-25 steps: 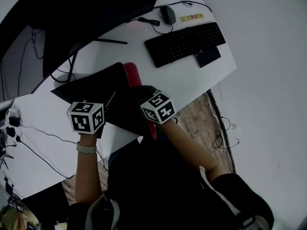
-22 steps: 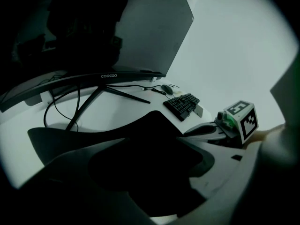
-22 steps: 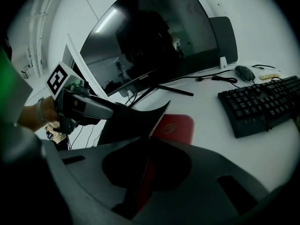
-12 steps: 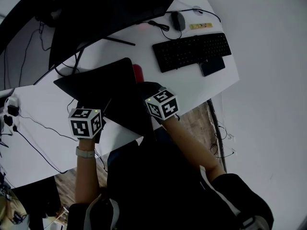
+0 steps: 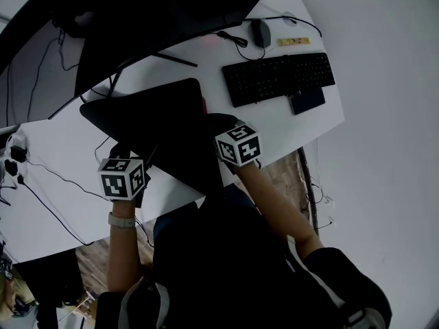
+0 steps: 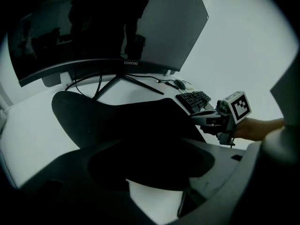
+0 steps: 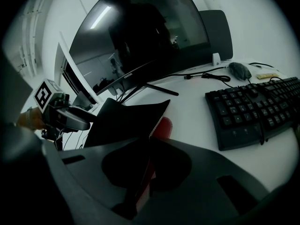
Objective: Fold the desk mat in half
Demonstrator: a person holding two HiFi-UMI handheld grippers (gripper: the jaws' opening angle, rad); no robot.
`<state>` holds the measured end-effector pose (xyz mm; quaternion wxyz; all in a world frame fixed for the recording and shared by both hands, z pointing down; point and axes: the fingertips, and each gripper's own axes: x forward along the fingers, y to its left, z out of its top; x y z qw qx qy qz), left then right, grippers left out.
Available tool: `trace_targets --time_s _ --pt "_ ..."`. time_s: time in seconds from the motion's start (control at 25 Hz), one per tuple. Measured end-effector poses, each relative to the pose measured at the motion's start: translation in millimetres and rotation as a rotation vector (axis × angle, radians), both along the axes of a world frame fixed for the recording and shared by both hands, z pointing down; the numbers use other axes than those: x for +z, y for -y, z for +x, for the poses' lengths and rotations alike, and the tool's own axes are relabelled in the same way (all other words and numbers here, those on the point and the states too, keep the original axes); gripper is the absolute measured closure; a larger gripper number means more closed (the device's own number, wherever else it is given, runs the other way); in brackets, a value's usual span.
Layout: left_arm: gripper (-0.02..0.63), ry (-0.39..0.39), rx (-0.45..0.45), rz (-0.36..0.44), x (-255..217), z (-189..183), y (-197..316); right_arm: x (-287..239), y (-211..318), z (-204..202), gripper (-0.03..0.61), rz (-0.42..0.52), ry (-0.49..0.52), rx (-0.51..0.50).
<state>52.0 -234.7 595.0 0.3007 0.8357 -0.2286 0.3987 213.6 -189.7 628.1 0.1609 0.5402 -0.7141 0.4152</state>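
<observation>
The black desk mat (image 5: 164,115) lies doubled over on the white desk (image 5: 55,149), in front of the monitor. Its lifted near edge runs between my two grippers. My left gripper (image 5: 134,155) is shut on the mat's left near corner; in the left gripper view the black sheet (image 6: 122,121) drapes across its jaws (image 6: 154,172). My right gripper (image 5: 217,126) is shut on the right near corner. In the right gripper view the mat's edge (image 7: 126,121) stands pinched between the jaws (image 7: 140,177), and its red underside (image 7: 162,127) shows beneath.
A black keyboard (image 5: 278,77) lies to the right, with a dark flat device (image 5: 306,100) at its near side and a mouse (image 5: 260,31) behind it. A curved monitor (image 5: 151,12) on a stand fills the back. Cables (image 5: 41,177) trail at the left.
Both grippers have carried the mat's near edge away from the person toward the monitor. The red underside seen at the right in the head view is now almost covered.
</observation>
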Motion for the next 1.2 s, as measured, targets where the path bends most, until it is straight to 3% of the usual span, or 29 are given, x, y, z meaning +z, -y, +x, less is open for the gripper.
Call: trace_targets --time_s 0.64,1.0,1.2 --pt "0.314 -0.001 -0.003 0.001 3 3 -1 13 8 24 0.546 -0.024 -0.021 0.09" --pt "0.315 -0.001 -0.014 0.001 3 -2 -4 22 9 24 0.543 -0.055 -0.008 0.091" --pt "0.316 -0.005 -0.017 0.003 4 -4 -7 25 7 27 0.497 -0.056 0.003 0.109"
